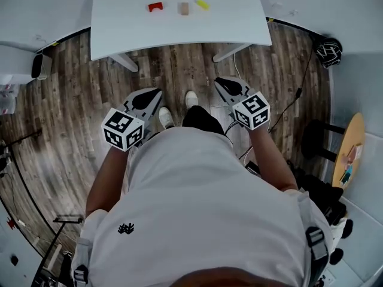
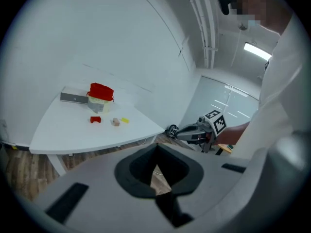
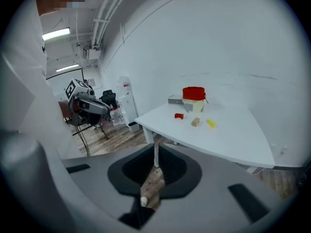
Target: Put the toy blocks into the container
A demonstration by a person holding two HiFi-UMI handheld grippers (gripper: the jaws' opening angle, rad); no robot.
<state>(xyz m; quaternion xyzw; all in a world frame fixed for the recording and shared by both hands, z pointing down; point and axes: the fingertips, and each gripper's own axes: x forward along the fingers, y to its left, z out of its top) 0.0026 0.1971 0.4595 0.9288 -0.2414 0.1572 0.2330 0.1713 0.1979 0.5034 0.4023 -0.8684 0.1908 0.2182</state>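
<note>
Head view is showing the person standing well back from the white counter, feet on the wooden floor, and holding the left gripper and the right gripper out in front of the body, side by side and tipped slightly downward toward the counter. Neither gripper is carrying anything. In the left gripper view and the right gripper view alike, the fingers are resting together, with only a thin sliver of floor showing between them, which fits a stage where there is nothing within reach to grasp. All three toy pieces are waiting on the counter: the red block, the tan block and the yellow block are lying in a short row, each apart from its neighbour, so any one could likely be pinched without nudging the others. Just behind that row the container, pale with a red top, is standing upright beside a flat grey thing. Whether that red top is closing the container is too small to tell. No block is inside yet, so the task is looking barely begun.
</note>
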